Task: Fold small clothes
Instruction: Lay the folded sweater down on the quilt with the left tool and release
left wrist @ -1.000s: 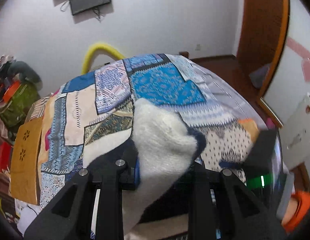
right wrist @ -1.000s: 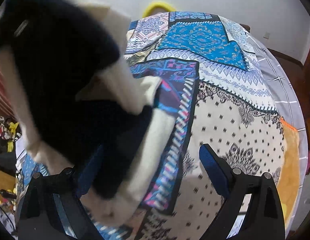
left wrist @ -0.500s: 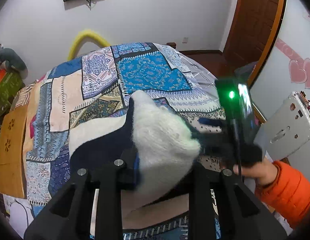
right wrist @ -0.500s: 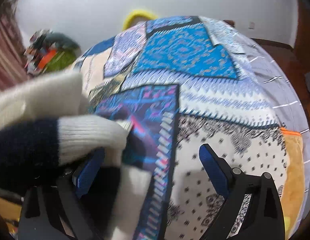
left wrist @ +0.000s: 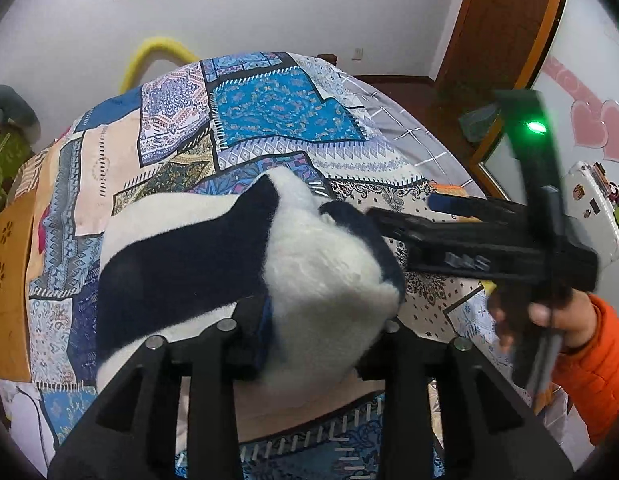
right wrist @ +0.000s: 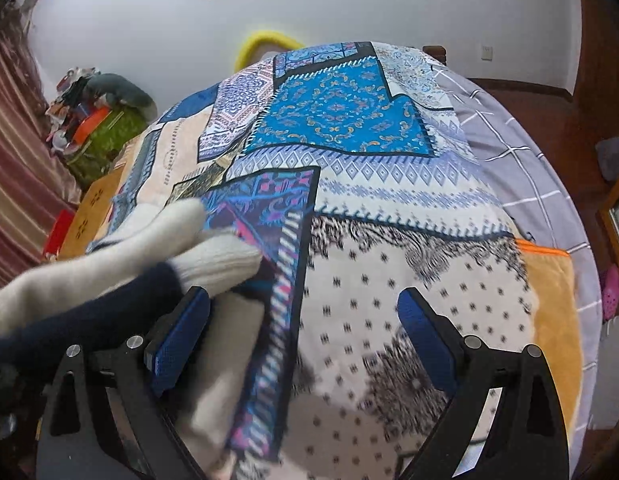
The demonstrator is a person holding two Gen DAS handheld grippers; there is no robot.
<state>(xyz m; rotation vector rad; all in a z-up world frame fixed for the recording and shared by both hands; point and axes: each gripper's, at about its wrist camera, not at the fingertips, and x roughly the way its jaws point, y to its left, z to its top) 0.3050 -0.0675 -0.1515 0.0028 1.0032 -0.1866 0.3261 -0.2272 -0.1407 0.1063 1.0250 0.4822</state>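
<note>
Sweater point(left wrist: 197, 264), fluffy white with navy bands, is bunched up over a bed covered by a patchwork blanket point(left wrist: 285, 120). It fills the space between the fingers of the left hand-held gripper point(left wrist: 321, 332), whose jaws have just been opening. The knit sits between them, but the fabric hides the pads, so I cannot tell whether they grip it or are letting it go; the bundle looks lowered toward the blanket, probably to set a fold down.

From the right wrist view, the right hand-held gripper point(right wrist: 305, 328) stands wide apart and empty above the blanket. The sweater's white ribbed cuff point(right wrist: 221, 260) lies just beside its left finger, not between the pads. In the left view that gripper reaches in from the right, carried by a hand point(left wrist: 549, 316) in an orange sleeve point(left wrist: 593, 364), likely drawing clear of the garment.
</note>
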